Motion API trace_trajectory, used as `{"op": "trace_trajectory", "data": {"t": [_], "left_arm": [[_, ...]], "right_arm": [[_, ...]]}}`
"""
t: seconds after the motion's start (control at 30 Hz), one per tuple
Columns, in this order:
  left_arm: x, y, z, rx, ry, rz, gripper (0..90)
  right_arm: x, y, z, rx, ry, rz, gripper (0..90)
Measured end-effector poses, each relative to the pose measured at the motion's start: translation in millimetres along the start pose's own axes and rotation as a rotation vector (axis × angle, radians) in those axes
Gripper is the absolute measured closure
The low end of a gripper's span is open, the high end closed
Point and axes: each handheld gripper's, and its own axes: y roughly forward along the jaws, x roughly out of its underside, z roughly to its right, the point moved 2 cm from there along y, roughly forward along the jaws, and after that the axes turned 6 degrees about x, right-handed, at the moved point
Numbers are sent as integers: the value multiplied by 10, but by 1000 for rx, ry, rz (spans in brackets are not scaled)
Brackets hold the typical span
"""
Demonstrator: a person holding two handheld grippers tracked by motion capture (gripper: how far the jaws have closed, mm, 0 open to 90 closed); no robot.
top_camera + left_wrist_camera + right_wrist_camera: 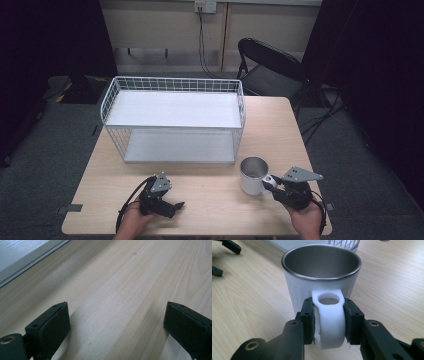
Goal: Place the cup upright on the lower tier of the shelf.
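So the right gripper (329, 322) had its jaws clamped on the mug (253, 175) handle (329, 320), mug upright near the table's (210, 200) front right edge, rack (175, 120) straight behind it. Left gripper (176, 205) sat wide open, holding nothing.

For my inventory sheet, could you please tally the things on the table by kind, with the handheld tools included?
Mug: 1, white with a metal inside, its handle clamped by the right tool.
Wire shelf rack: 1, white, two levels.
Handheld tools: 2, the right one and the left tool, whose jaws stand open over bare table.
Total: 4
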Motion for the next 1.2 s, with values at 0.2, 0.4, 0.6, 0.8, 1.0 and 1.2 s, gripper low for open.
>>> {"op": "trace_trajectory", "data": {"t": [0.2,0.4,0.6,0.8,1.0,1.2], "left_arm": [[0,0,0,0,0,0,61],[0,0,0,0,0,0,61],[0,0,0,0,0,0,61],[0,0,1,-1,-1,0,61],[1,-1,1,-2,-2,0,61],[1,0,2,-2,-2,0,61]], "right_arm": [[-22,-28,-21,-7,-8,20,718],[4,-19,-17,-8,0,34,718],[80,-37,3,-17,-5,28,715],[135,-53,14,-16,-3,5,704],[159,-76,33,-7,3,-31,616],[169,-128,45,-4,-22,-84,660]]}}
